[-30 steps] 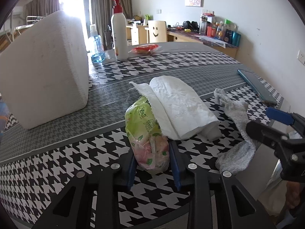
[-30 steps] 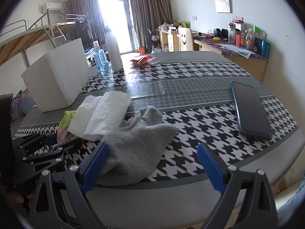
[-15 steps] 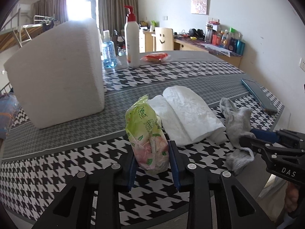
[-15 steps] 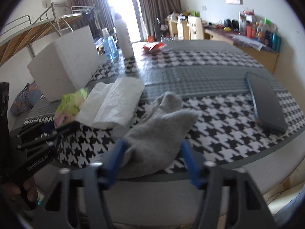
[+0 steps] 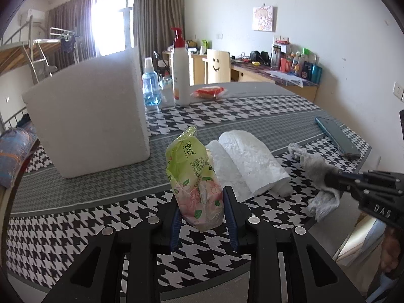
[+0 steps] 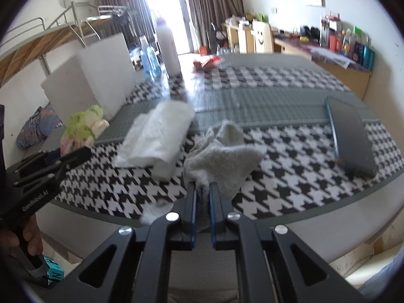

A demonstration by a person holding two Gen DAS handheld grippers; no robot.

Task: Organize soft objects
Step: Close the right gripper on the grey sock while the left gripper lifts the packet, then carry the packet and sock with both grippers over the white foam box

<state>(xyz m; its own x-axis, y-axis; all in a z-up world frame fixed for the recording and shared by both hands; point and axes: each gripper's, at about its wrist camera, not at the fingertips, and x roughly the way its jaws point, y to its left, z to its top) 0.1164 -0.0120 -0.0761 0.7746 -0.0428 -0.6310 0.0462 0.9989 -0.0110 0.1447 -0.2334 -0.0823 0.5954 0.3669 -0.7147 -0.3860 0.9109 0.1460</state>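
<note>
We see the left claw clamped on a green tissue pack, lifted over the houndstooth desk. Right claw is closing on the near edge of the grey sock, cloth pinched between its jaws. Folded white paper towel lies at 1 o'clock of the pack; foam box at 10 o'clock.
</note>
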